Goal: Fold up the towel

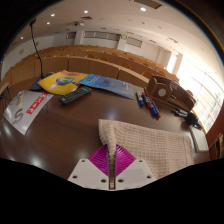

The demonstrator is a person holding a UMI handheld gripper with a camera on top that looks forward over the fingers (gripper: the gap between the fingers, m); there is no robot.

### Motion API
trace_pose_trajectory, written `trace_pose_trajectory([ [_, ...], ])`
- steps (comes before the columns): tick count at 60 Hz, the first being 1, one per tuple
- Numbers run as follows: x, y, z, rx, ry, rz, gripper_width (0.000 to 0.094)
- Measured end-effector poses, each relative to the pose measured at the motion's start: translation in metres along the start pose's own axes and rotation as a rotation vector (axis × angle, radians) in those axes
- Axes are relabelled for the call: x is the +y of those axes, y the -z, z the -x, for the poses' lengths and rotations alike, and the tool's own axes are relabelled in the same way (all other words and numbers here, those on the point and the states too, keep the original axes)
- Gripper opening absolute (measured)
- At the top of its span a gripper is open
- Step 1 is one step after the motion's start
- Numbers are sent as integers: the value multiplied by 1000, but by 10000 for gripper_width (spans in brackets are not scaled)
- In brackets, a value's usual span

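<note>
Papers (62, 83) lie beyond towel (140, 140) pinched in claw (111, 160).

**Gripper at the near edge of a pale towel on a dark table**

The gripper (111, 163) sits low over a dark brown table (70, 125), its magenta pads (100, 160) close together with a fold of the beige towel (150, 145) pinched between them. The towel spreads ahead and to the right of the fingers. Beyond it, well apart, lie a white sheet with red print (27, 108), a yellow and blue bag (62, 82), a black remote (74, 96), a blue cloth (112, 86) and a brown bag (170, 95). Rows of wooden seating (100, 65) fill the room behind.
</note>
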State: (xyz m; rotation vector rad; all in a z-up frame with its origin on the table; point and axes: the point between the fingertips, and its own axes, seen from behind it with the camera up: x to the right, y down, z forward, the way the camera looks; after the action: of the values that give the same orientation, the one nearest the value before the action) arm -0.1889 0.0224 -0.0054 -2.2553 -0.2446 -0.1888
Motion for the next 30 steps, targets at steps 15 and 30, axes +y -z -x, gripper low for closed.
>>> trace_pose_trajectory([
  [15, -27, 38, 49, -164, -94, -32, 13],
  [30, -114, 122, 5, -354, -363, -232, 19],
])
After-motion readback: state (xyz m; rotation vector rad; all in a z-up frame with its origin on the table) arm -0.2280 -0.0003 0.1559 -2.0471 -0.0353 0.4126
